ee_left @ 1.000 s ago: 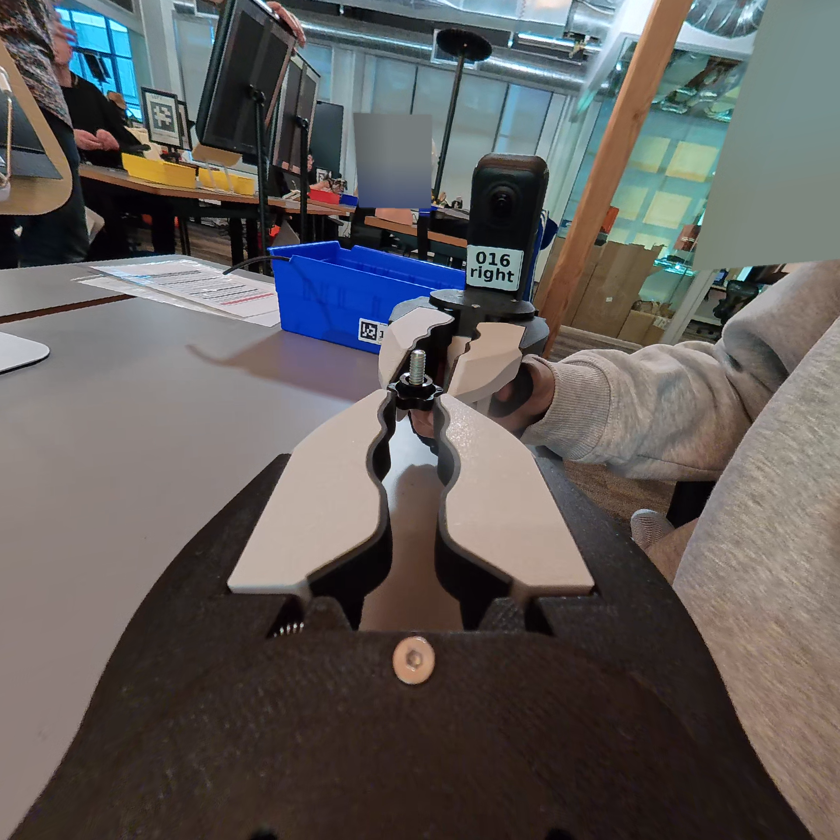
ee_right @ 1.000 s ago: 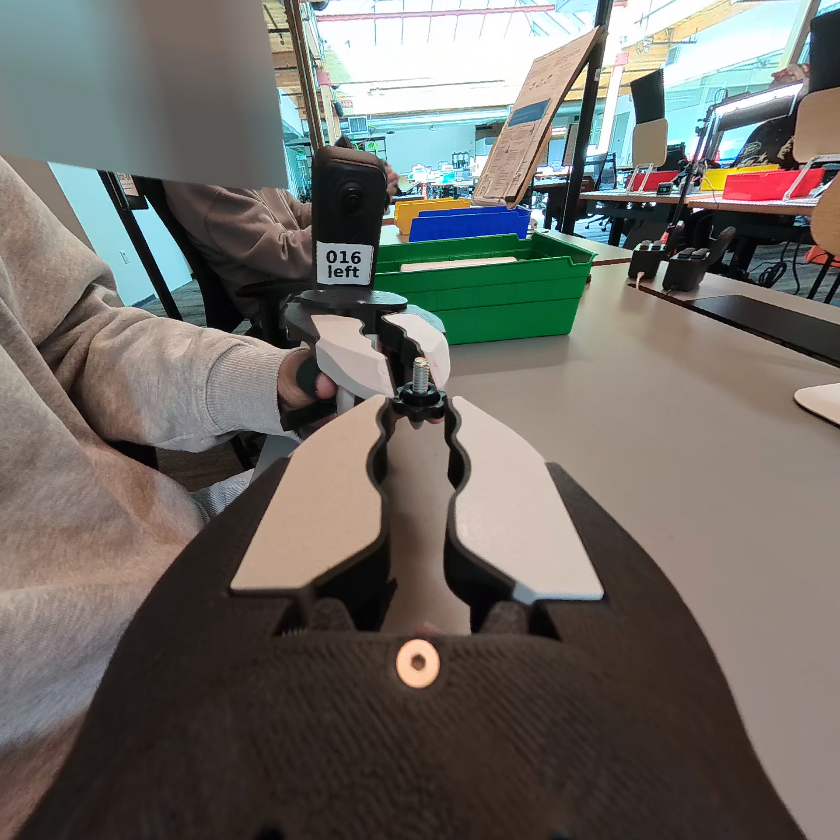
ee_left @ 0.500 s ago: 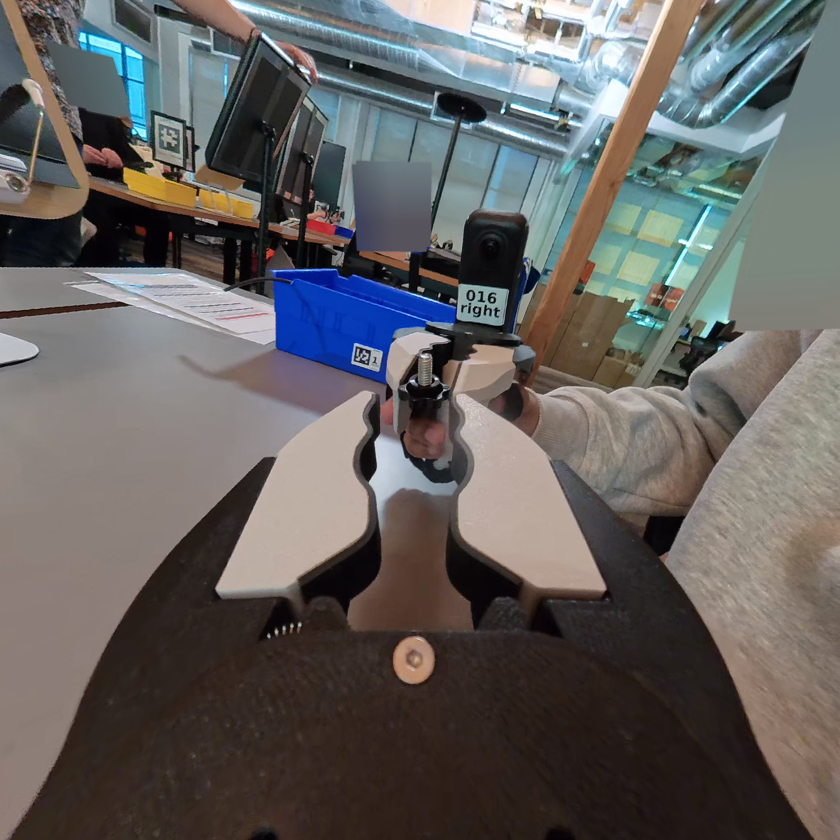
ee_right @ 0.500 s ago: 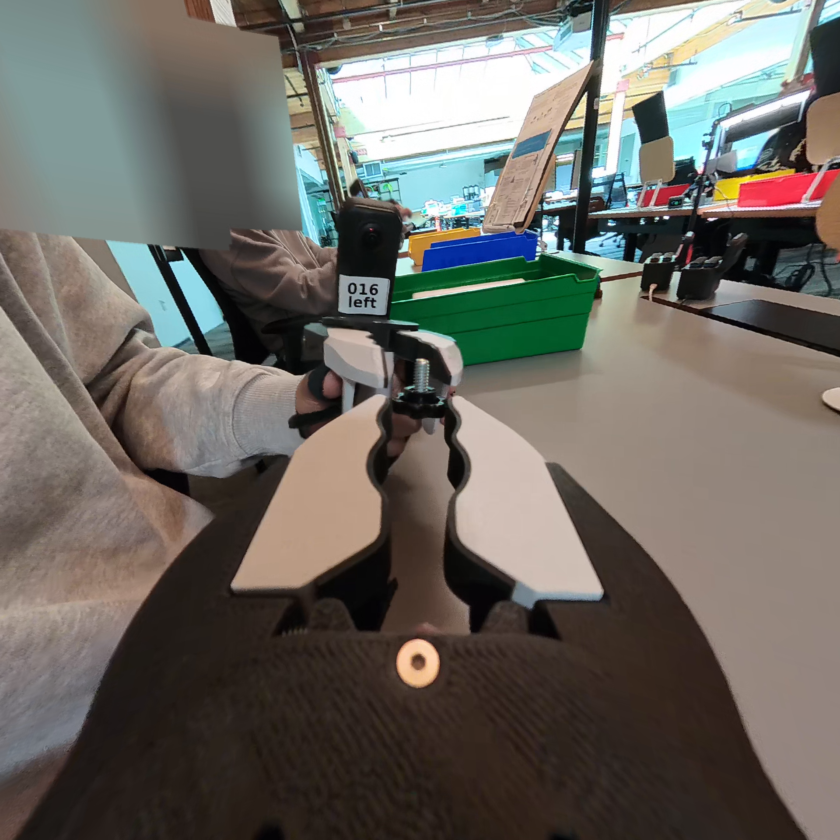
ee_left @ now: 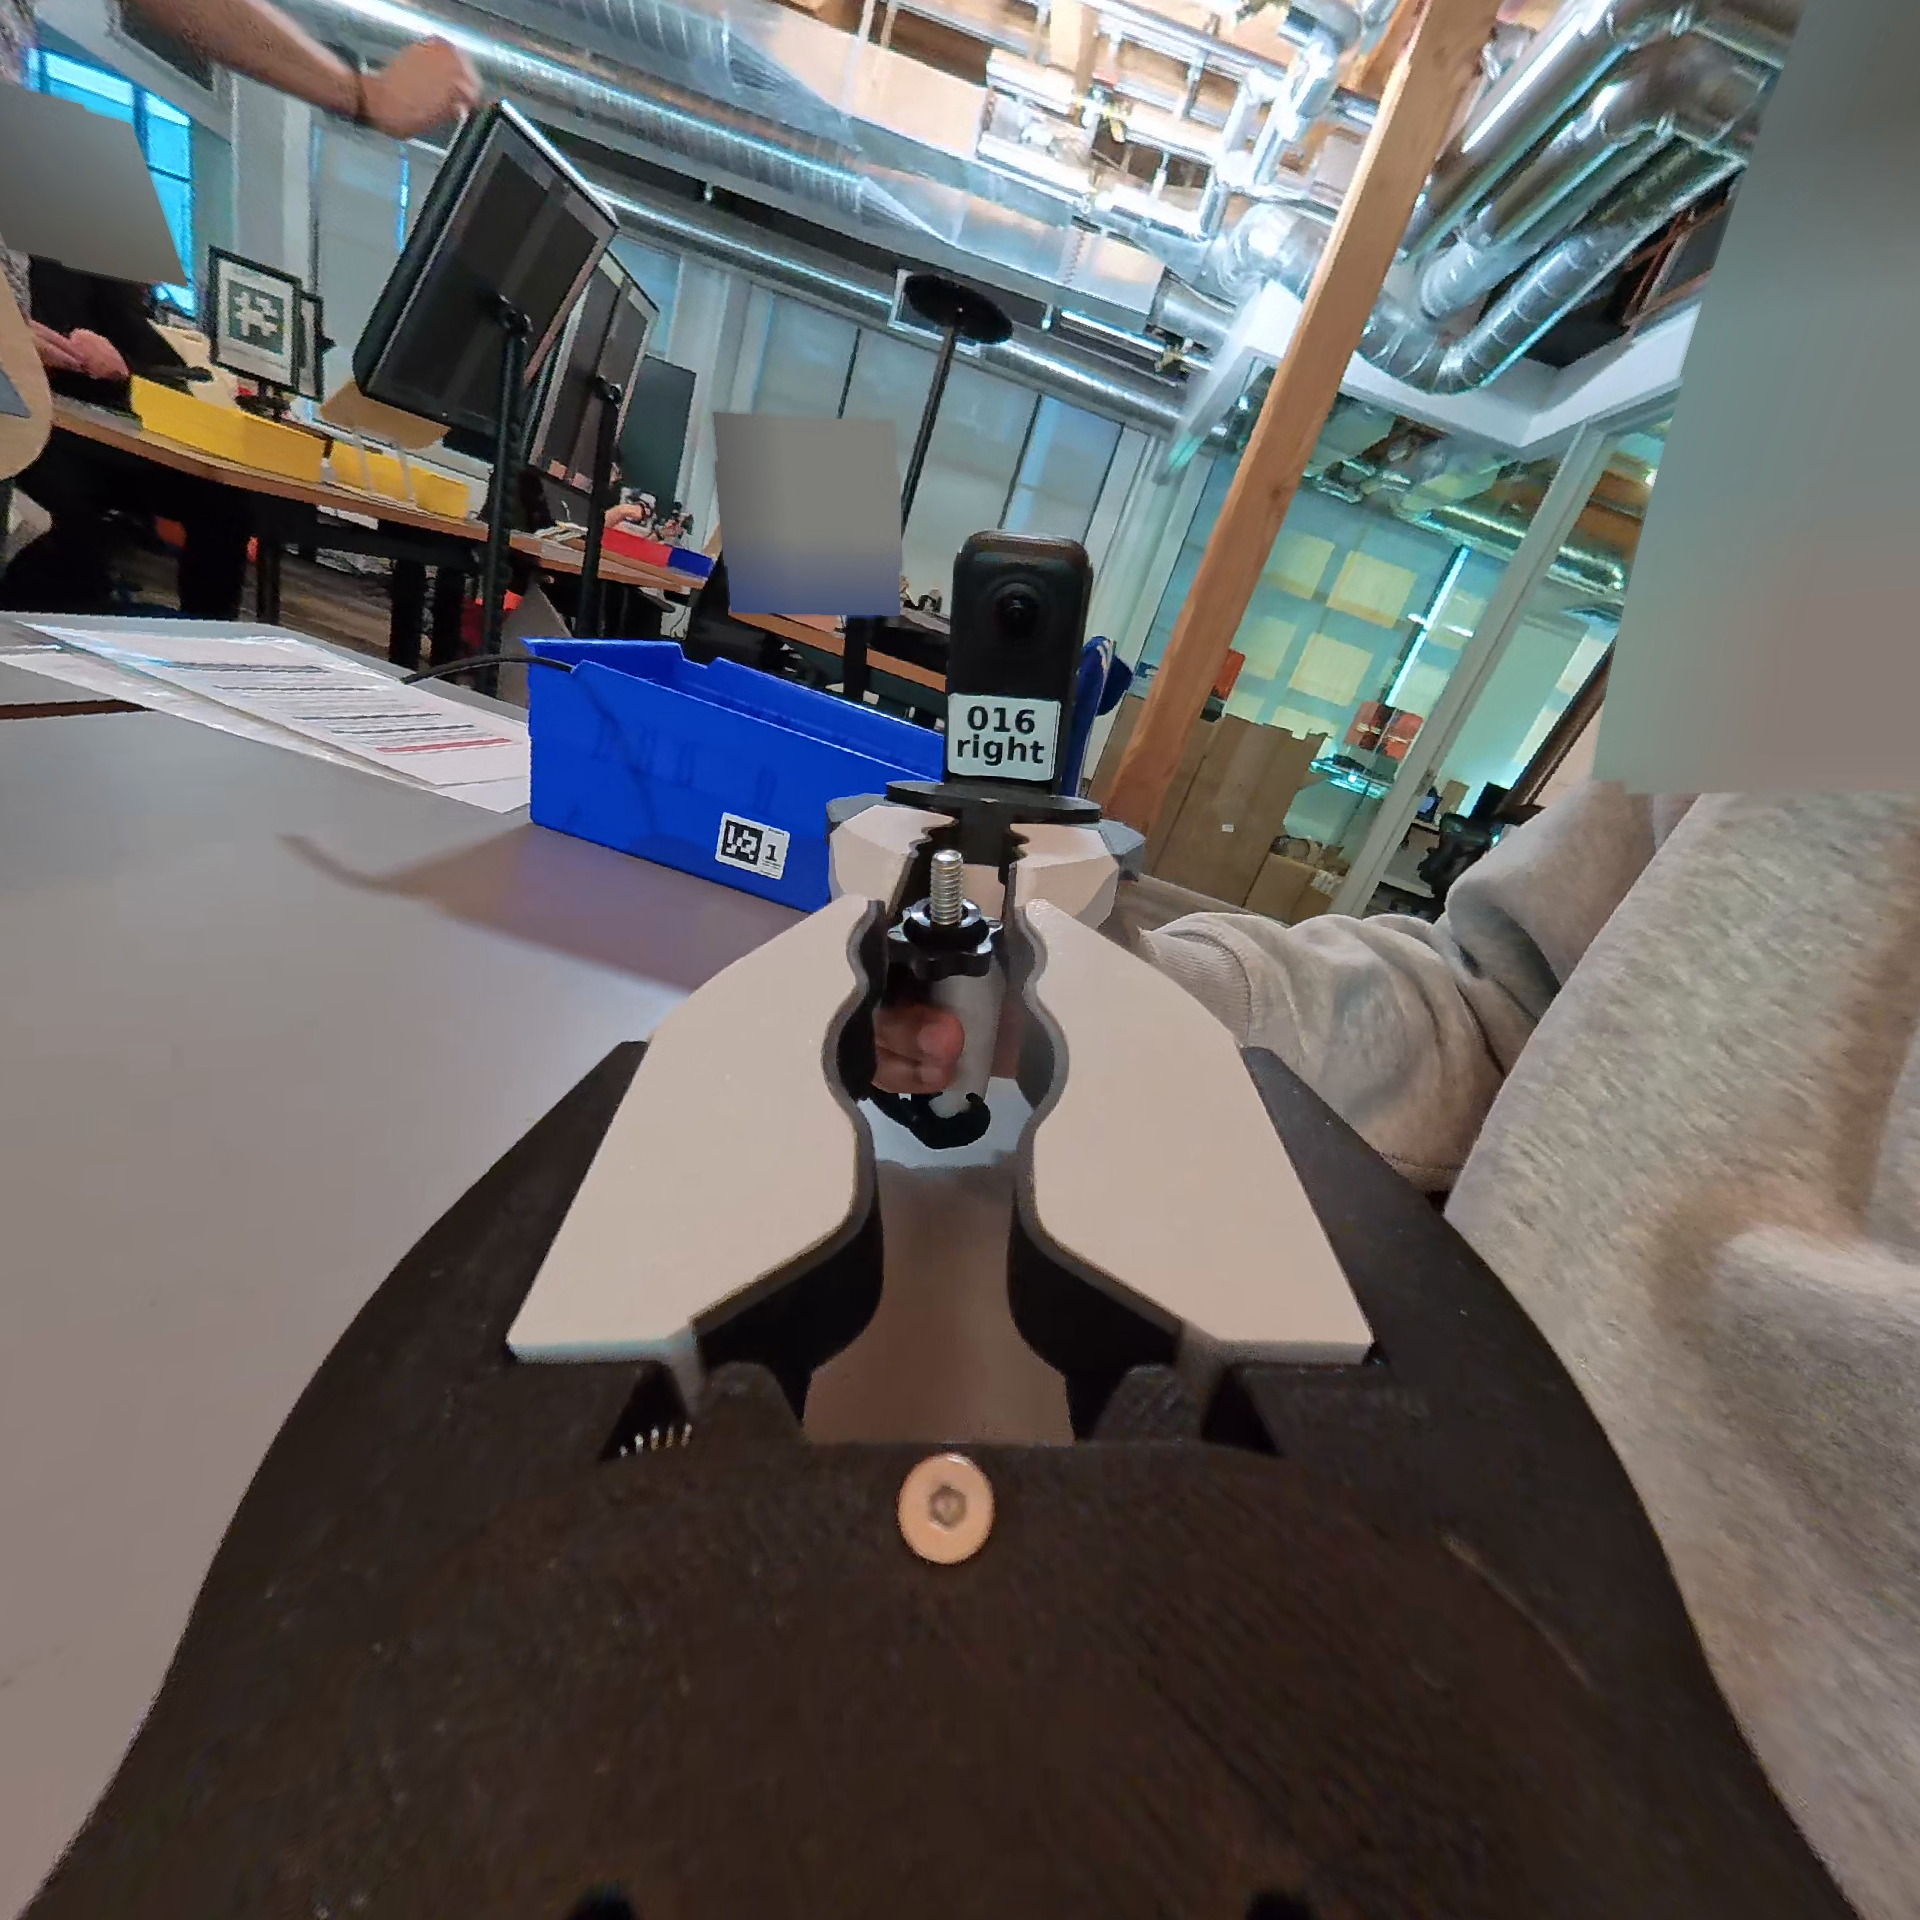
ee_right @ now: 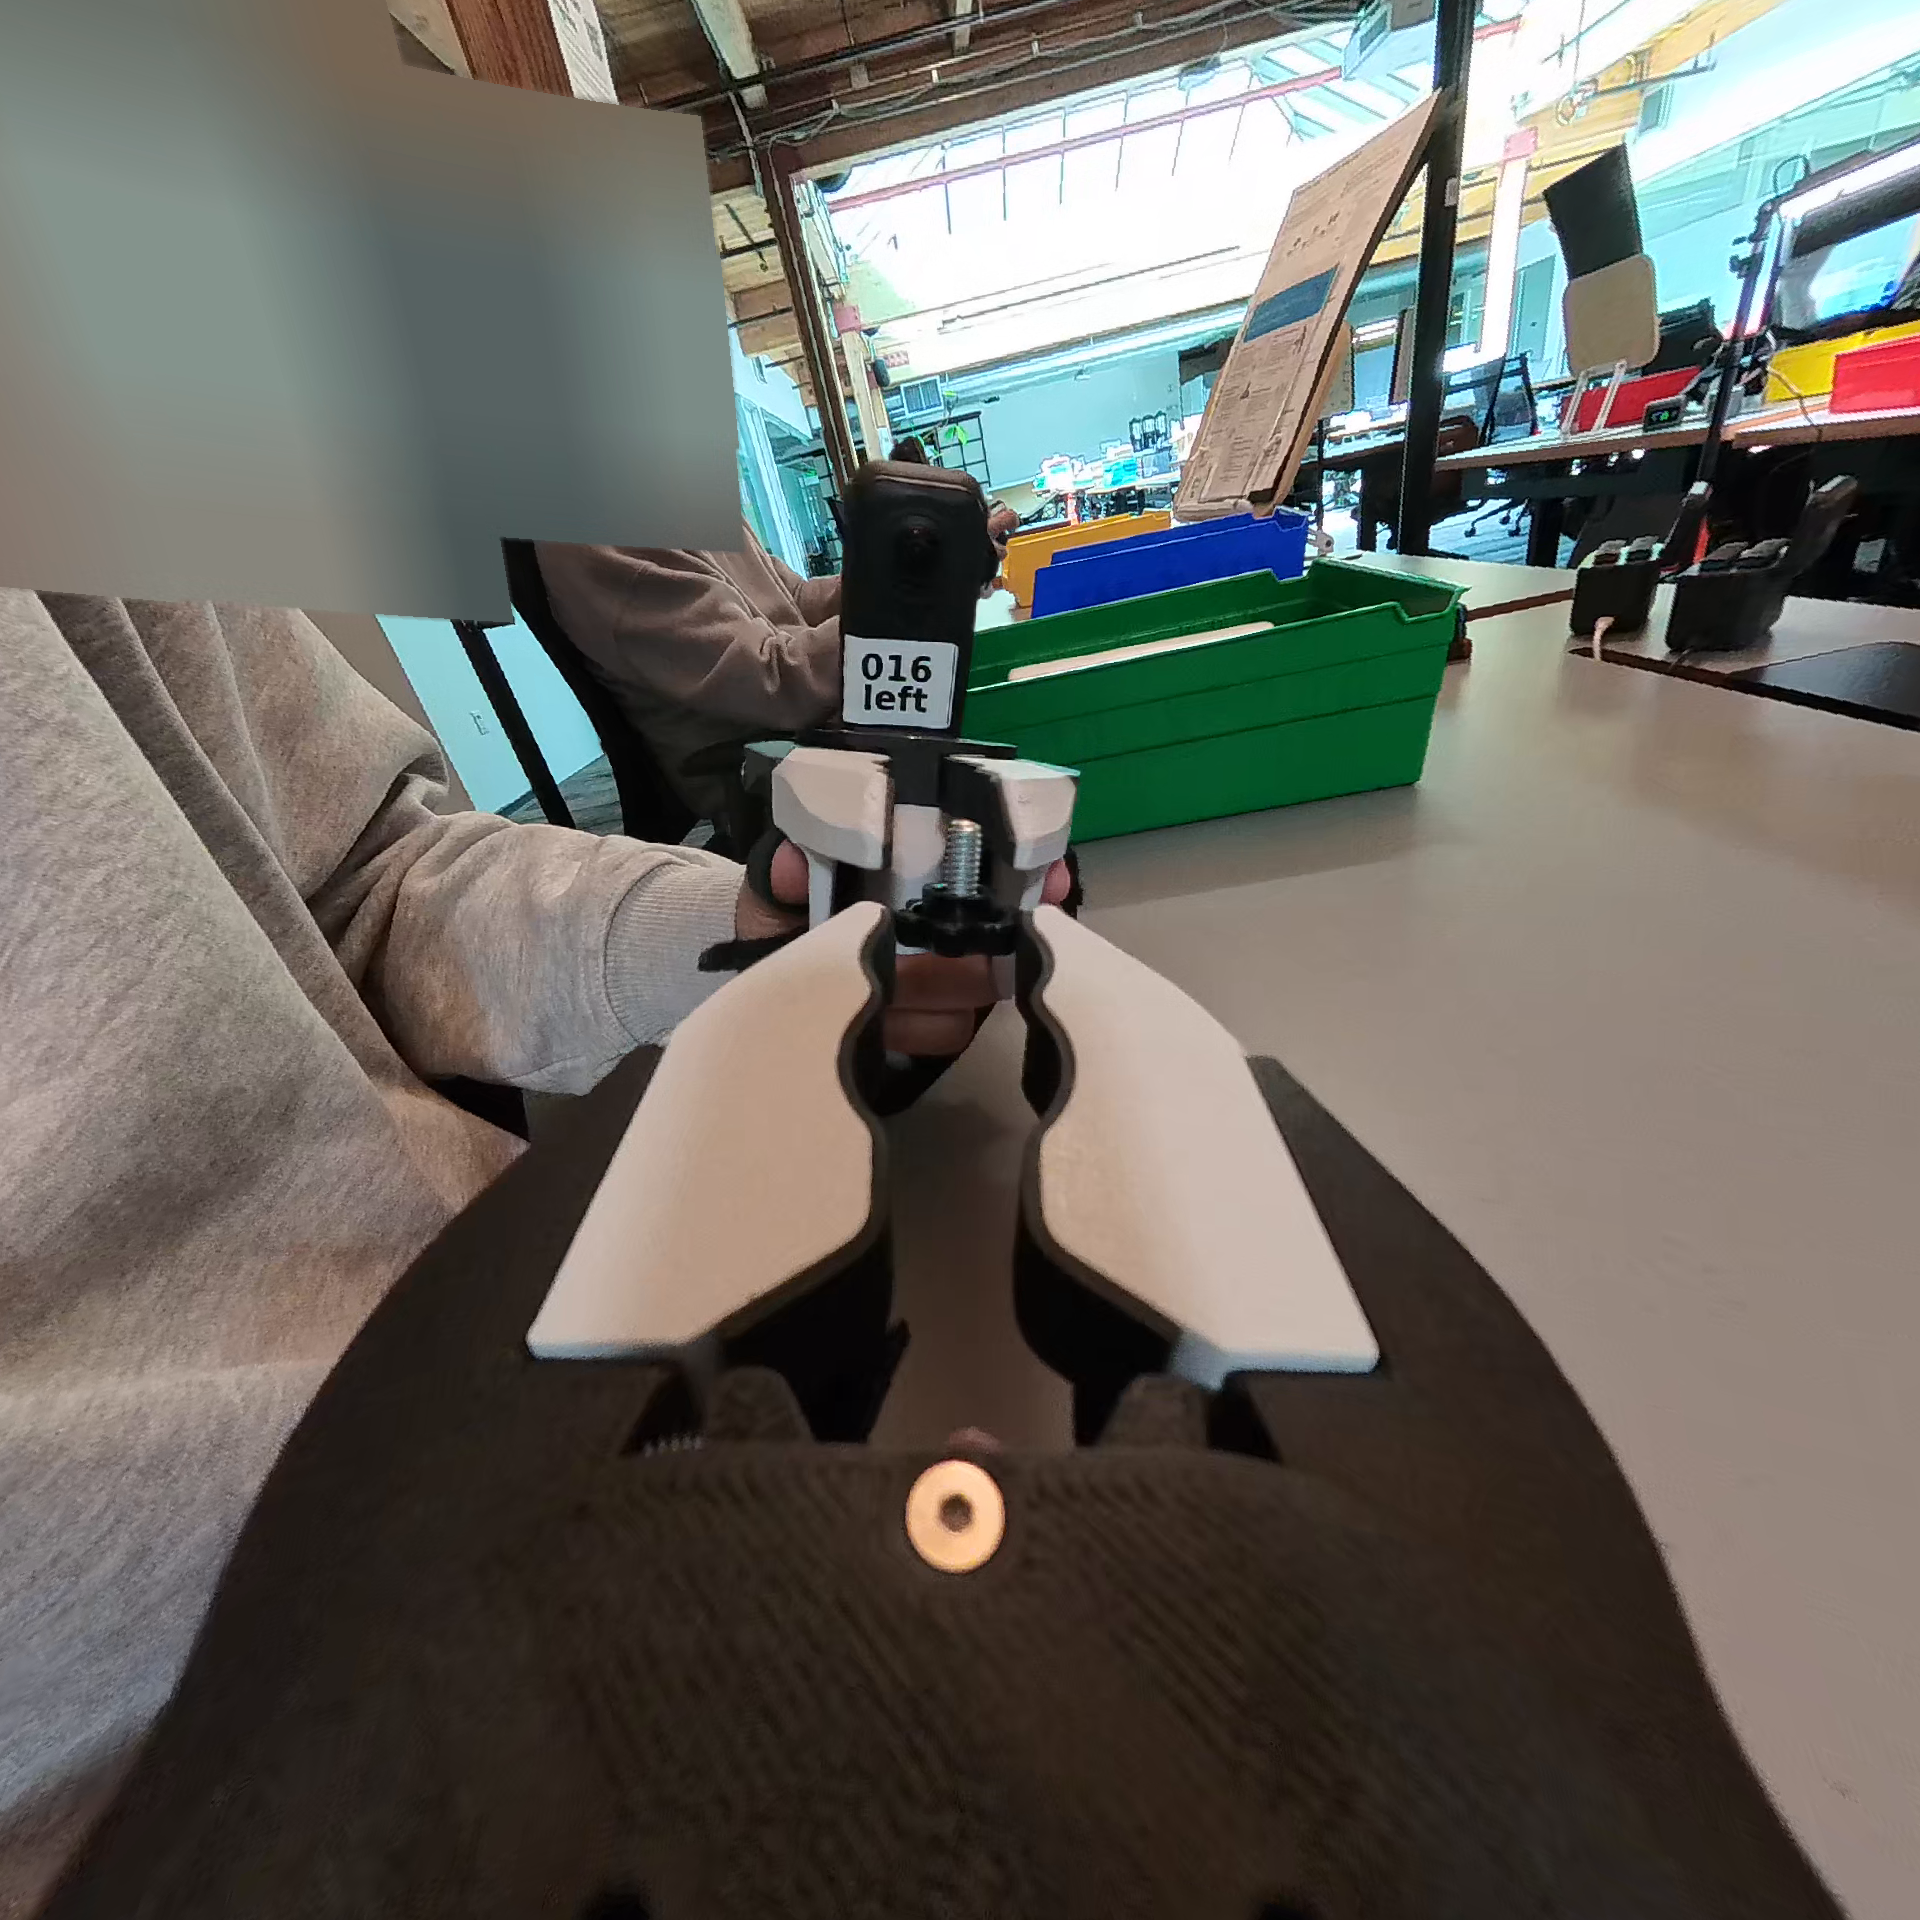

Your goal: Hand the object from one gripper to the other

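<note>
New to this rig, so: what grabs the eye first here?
A black knob screw, threaded stud pointing up, is pinched at the tips of the right gripper above the grey table. Facing it tip to tip, the left gripper is open. A green bin sits behind.

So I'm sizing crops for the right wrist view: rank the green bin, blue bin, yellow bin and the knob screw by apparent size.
1. green bin
2. blue bin
3. yellow bin and knob screw: look alike; the screw is far nearer.
</note>
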### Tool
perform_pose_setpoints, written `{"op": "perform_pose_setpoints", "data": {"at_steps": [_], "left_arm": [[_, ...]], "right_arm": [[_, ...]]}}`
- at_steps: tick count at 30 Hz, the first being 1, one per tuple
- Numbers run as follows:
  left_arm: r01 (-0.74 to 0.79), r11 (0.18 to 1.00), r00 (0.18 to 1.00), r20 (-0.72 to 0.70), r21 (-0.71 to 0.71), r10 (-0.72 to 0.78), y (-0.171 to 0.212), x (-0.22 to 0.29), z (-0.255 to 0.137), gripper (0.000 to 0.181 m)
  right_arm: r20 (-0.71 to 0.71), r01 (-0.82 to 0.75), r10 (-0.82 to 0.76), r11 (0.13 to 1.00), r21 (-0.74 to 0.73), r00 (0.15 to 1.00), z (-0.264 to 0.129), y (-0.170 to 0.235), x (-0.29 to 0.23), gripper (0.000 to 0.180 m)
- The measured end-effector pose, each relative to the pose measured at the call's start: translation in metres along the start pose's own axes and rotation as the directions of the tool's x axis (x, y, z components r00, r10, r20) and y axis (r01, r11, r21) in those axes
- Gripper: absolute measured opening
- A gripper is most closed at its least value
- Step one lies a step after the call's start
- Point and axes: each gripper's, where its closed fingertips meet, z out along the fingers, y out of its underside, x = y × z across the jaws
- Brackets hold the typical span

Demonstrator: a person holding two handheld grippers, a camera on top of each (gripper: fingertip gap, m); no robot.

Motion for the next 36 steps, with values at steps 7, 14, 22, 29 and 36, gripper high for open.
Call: {"op": "perform_pose_setpoints", "data": {"at_steps": [7,14,22,29,36], "left_arm": [[-0.014,1.0,1.0,0.012,-0.017,0.014,0.003,-0.001,0.002,0.016],[-0.02,0.999,1.0,0.013,-0.048,0.02,0.009,-0.001,0.004,0.008],[-0.018,0.998,1.0,0.013,-0.057,0.019,0.01,-0.001,0.004,0.005],[0.023,0.999,0.999,0.049,-0.028,-0.022,0.006,-0.009,0.001,0.005],[0.289,0.936,0.957,-0.025,0.2,-0.29,-0.013,-0.017,-0.006,0.005]], "right_arm": [[-0.002,0.005,-0.005,0.999,-0.052,1.0,0.006,0.011,-0.002,0.022],[0.005,0.019,-0.019,0.997,-0.071,1.0,0.01,0.014,-0.003,0.022],[0.002,0.014,-0.014,0.998,-0.068,1.0,0.008,0.013,-0.004,0.022],[-0.123,0.072,-0.073,0.997,-0.017,0.99,0.006,0.003,0.014,0.062],[-0.236,0.508,-0.551,0.832,-0.221,0.8,0.007,0.008,0.017,0.047]]}}
